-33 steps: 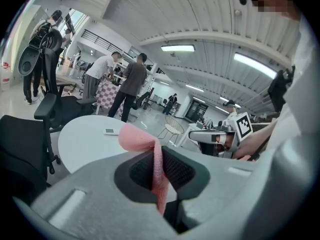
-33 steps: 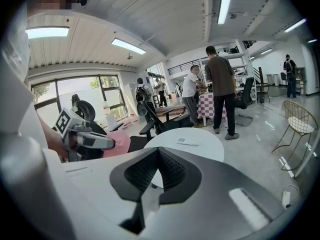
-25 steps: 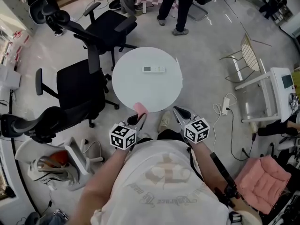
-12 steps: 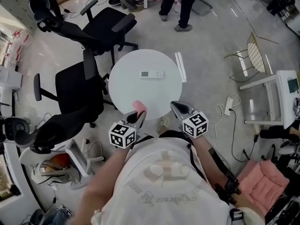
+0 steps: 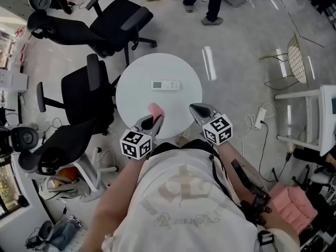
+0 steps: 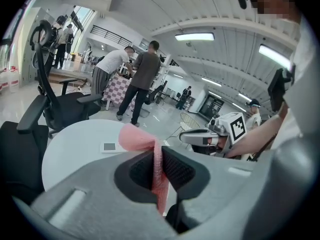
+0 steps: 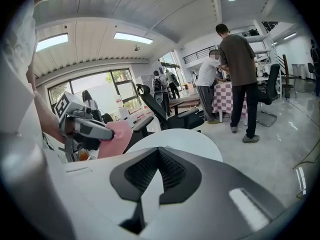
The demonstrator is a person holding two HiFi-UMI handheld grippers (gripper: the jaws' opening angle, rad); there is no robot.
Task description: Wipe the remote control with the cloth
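Head view overhead; gripper views share table [image 5: 140,105]

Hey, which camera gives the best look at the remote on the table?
The head view: the remote lies whole and unblocked on the round table, seen from above. The left gripper view shows it small and foreshortened, just past the pink cloth. The right gripper view shows the table but no remote.

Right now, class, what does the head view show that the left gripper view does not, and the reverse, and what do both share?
Only the head view: the marker cube on the left gripper, a pink cushion and a power strip. Only the left gripper view: ceiling lights, and its jaws pressed on the pink cloth. Both: the white table, the remote control, the cloth, the right gripper.
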